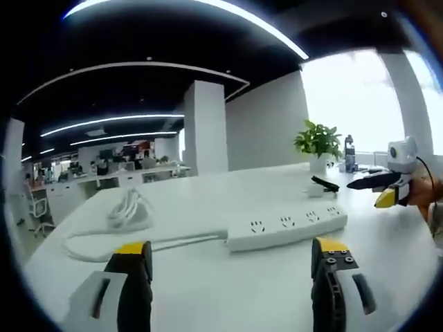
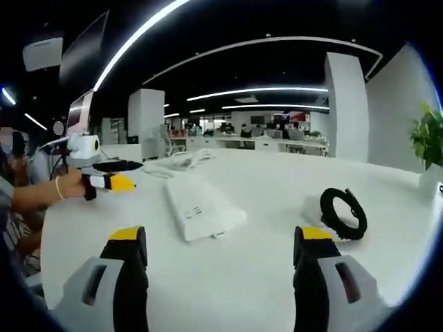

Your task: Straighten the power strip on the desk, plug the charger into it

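- Yellow-tipped jaws of the left gripper (image 1: 232,259) stand wide apart with nothing between them, aimed at the power strip (image 1: 287,228); probably set up to take hold of the strip body.
- Right gripper (image 2: 220,249) likewise spread wide and empty, low over the desk (image 2: 235,290), with the strip's near end (image 2: 201,204) ahead and left of centre.
- In the left gripper view the right gripper (image 1: 387,188) comes in from the right, off the strip's far end and not touching it; in the right gripper view the left gripper (image 2: 111,181) sits by the opposite end. My reading: one tool per end, so the strip can be pivoted.
- Strip lies flat, sockets up, skewed across the desk; straightening looks not yet begun.
- White cable (image 1: 128,218) runs from the strip's end into a loose heap; slack there should let the strip turn freely.
- Charger (image 2: 325,209), a white block with a black coiled cord (image 2: 344,213), rests on the desk right of the strip, well apart and unplugged.
- Potted plant (image 1: 318,145) and bottle (image 1: 349,152) stand toward the far edge, out of the way.
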`<state>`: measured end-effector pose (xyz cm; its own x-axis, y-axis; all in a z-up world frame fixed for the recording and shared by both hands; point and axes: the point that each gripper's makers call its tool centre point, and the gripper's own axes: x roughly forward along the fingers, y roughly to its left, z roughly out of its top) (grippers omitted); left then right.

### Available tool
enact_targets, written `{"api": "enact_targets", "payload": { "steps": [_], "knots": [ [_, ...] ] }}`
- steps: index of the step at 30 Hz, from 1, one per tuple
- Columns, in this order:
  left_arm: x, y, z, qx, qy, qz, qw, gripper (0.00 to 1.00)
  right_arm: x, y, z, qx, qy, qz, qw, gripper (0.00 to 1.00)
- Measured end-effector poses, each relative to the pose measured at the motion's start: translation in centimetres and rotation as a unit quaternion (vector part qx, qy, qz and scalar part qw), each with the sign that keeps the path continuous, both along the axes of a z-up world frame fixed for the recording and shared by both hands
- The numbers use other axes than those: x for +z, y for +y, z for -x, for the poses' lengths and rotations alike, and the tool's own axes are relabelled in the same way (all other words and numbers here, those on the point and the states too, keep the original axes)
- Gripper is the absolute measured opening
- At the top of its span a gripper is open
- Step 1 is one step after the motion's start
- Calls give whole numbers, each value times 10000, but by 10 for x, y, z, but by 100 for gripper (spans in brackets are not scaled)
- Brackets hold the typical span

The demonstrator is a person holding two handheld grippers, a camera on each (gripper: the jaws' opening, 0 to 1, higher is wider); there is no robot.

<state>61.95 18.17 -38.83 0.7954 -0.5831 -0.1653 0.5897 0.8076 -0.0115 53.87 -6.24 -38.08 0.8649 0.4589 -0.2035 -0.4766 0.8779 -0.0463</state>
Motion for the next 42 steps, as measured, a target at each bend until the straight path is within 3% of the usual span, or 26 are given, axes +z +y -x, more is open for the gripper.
{"api": "enact_targets", "payload": {
  "steps": [4, 8, 19, 24, 42],
  "knots": [
    [-7, -5, -6, -168, 279, -41, 9995, 95, -2, 13, -3, 193, 116, -46, 9997, 86],
    [-6, -12, -8, -320, 347, -7, 9989, 95, -4, 17, -7, 219, 188, -56, 9996, 85],
    [-6, -32, -13, -900, 208, -331, 9952, 91, 1, 23, -16, 151, 135, 43, 9998, 82],
    [-6, -38, -14, -1013, 240, -390, 9938, 91, 3, 20, -21, 13, 77, 12, 10000, 81],
    [-14, -44, -19, -1109, 410, -476, 9918, 90, -15, 34, -30, 30, 306, 65, 9995, 80]
  ]
}}
